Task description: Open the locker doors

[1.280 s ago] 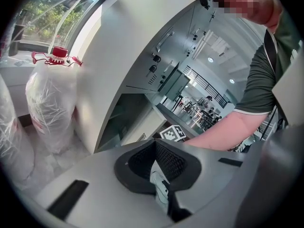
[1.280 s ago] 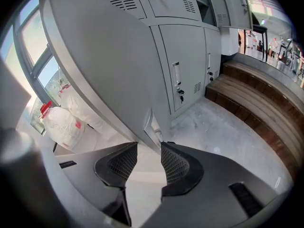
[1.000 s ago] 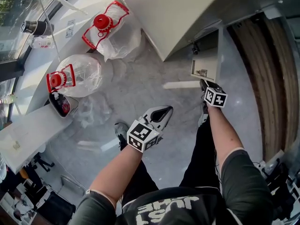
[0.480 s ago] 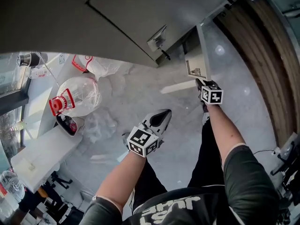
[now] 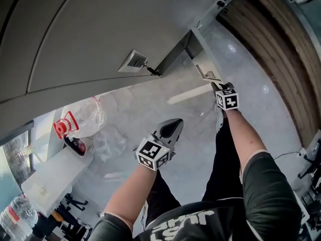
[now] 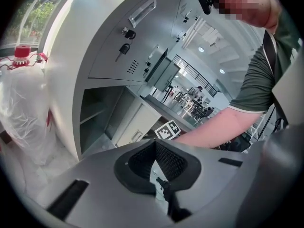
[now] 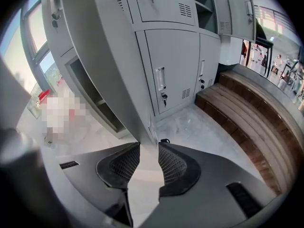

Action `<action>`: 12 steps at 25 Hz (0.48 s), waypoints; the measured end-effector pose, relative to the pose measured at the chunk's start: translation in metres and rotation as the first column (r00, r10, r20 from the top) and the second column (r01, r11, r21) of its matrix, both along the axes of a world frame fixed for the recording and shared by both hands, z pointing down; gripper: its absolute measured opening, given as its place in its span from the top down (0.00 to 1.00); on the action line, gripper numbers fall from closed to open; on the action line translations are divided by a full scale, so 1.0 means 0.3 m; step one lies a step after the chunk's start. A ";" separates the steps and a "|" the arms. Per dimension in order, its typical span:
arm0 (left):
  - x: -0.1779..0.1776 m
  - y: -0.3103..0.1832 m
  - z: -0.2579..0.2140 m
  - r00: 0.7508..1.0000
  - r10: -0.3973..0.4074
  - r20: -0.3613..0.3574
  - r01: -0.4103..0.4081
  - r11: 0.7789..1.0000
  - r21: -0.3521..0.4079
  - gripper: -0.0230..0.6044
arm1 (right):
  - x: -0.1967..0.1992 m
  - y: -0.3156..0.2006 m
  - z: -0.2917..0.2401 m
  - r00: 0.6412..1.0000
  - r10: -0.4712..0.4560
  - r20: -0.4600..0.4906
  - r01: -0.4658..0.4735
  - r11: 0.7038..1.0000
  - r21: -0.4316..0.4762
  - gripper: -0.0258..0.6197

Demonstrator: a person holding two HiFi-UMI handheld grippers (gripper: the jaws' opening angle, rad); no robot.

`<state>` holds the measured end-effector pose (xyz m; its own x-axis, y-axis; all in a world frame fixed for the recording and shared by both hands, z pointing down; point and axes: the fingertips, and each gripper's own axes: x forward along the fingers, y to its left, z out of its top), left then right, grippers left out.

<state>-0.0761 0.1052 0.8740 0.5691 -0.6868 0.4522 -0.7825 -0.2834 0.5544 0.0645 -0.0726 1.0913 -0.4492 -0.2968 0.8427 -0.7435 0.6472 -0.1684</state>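
A grey locker bank (image 5: 100, 39) fills the top of the head view. One low door (image 5: 203, 59) stands swung out from its open compartment (image 7: 90, 94). My right gripper (image 5: 216, 86) is at that door's lower free corner. In the right gripper view the door (image 7: 104, 56) runs down to the tips of my right gripper (image 7: 148, 148). Its jaws have just been closing, but a gap with floor showing remains between the pads. My left gripper (image 5: 175, 122) hangs over the floor, left of the door, shut on nothing (image 6: 154, 144).
Wooden steps (image 5: 271, 49) run along the right of the lockers. Closed doors with keys (image 7: 171, 75) stand beyond the open one. A bagged water jug (image 5: 83, 117) and a white bench (image 5: 55, 174) sit at the left. The person's legs are below the grippers.
The head view has swung up, so the lockers now cover the top half. The right gripper has stayed at the door's corner as the door swung further out. The left gripper remains shut.
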 end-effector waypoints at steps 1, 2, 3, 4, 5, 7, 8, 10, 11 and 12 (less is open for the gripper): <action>0.007 -0.007 0.002 1.000 0.005 0.001 -0.005 1.000 -0.002 0.95 | 0.011 -0.012 0.000 1.000 -0.004 -0.006 0.004 1.000 0.004 0.74; 0.015 -0.015 0.002 1.000 0.011 0.003 -0.011 1.000 -0.003 0.95 | 0.023 -0.026 -0.001 1.000 -0.002 -0.011 0.002 1.000 0.008 0.75; 0.023 -0.021 0.002 1.000 0.016 0.004 -0.016 1.000 -0.004 0.95 | 0.037 -0.040 -0.003 1.000 0.003 -0.018 -0.003 1.000 0.013 0.75; 0.031 -0.028 0.000 1.000 0.023 0.005 -0.023 1.000 -0.005 0.95 | 0.052 -0.054 -0.005 1.000 0.007 -0.027 -0.007 1.000 0.020 0.76; 0.038 -0.035 -0.003 1.000 0.029 0.006 -0.029 1.000 -0.005 0.95 | 0.066 -0.067 -0.007 0.999 0.005 -0.038 -0.004 1.000 0.027 0.78; 0.053 -0.050 -0.010 0.999 0.041 0.009 -0.041 0.999 -0.005 0.95 | 0.085 -0.095 -0.010 0.998 -0.023 -0.063 0.025 0.999 0.041 0.79; 0.061 -0.057 -0.011 0.999 0.046 0.010 -0.046 0.999 -0.005 0.95 | 0.087 -0.109 -0.012 0.997 -0.042 -0.070 0.045 0.998 0.048 0.79; 0.075 -0.069 -0.012 0.998 0.059 0.013 -0.059 0.998 -0.006 0.95 | 0.080 -0.141 -0.020 0.995 -0.070 -0.071 0.074 0.996 0.058 0.79; 0.081 -0.073 -0.011 0.998 0.065 0.015 -0.065 0.998 -0.008 0.95 | 0.071 -0.160 -0.025 0.995 -0.076 -0.071 0.081 0.995 0.063 0.79; 0.086 -0.077 -0.009 0.997 0.071 0.017 -0.071 0.997 -0.010 0.95 | 0.062 -0.180 -0.029 0.994 -0.079 -0.072 0.084 0.994 0.069 0.79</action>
